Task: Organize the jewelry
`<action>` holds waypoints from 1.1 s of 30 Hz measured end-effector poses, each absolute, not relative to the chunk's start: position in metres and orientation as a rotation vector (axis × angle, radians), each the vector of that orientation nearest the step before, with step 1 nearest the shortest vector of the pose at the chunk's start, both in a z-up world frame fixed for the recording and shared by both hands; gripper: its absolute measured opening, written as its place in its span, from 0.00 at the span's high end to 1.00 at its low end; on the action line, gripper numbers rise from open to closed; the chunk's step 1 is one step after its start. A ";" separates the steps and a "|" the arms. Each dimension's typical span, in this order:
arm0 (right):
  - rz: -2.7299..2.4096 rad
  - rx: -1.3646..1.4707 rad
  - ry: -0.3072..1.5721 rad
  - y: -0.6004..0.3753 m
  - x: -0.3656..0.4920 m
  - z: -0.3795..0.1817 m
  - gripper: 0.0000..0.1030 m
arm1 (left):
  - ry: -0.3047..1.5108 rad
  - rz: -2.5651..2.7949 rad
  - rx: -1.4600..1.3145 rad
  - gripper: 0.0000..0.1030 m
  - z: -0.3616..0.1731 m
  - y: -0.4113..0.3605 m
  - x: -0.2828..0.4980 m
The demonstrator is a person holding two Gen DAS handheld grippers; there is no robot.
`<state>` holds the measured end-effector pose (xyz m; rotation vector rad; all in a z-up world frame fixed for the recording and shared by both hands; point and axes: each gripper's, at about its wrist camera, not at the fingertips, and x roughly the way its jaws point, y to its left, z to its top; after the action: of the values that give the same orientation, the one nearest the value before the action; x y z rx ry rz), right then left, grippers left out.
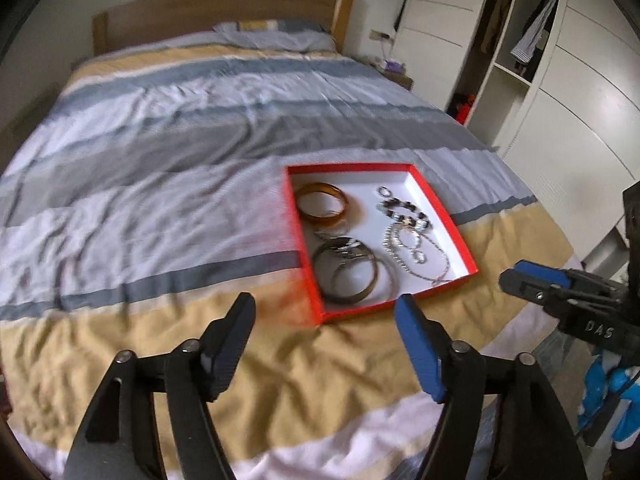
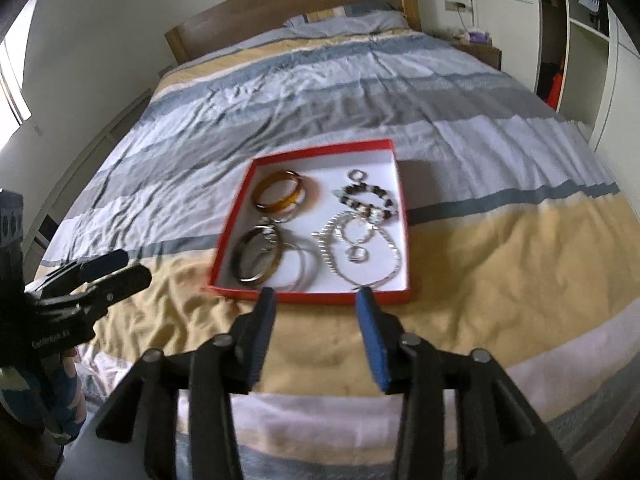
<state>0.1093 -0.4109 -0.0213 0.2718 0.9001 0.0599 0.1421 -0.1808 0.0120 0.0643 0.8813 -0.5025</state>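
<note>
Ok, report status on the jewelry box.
Left hand-held gripper open, empty. Right hand-held gripper open, empty. Red box on bed, jewelry inside. Nothing in the way.

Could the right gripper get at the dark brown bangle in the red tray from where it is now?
Probably yes. The right gripper is open and empty, hanging just short of the shallow red cardboard tray. The dark brown bangle lies uncovered in the near corner, though a small silver piece rests across its far edge.
</note>
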 end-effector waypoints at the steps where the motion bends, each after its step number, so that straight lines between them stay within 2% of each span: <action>1: 0.062 0.271 0.887 -0.403 0.104 -0.015 0.59 | 0.872 -0.487 0.064 0.25 0.016 -0.175 0.137; 8: 0.083 0.238 0.833 -0.353 0.073 0.014 0.53 | 0.799 -0.354 0.046 0.16 0.044 -0.123 0.093; 16: 0.121 0.187 0.786 -0.299 0.041 0.035 0.50 | 0.713 -0.166 0.023 0.11 0.066 -0.054 0.037; 33: 0.112 0.099 0.719 -0.247 -0.005 0.041 0.37 | 0.600 -0.003 -0.008 0.01 0.086 -0.002 -0.029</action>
<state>-0.0048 -0.2471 0.0407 0.0989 0.7188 0.1124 -0.0294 -0.0024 0.0860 -0.0081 0.5998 -0.0033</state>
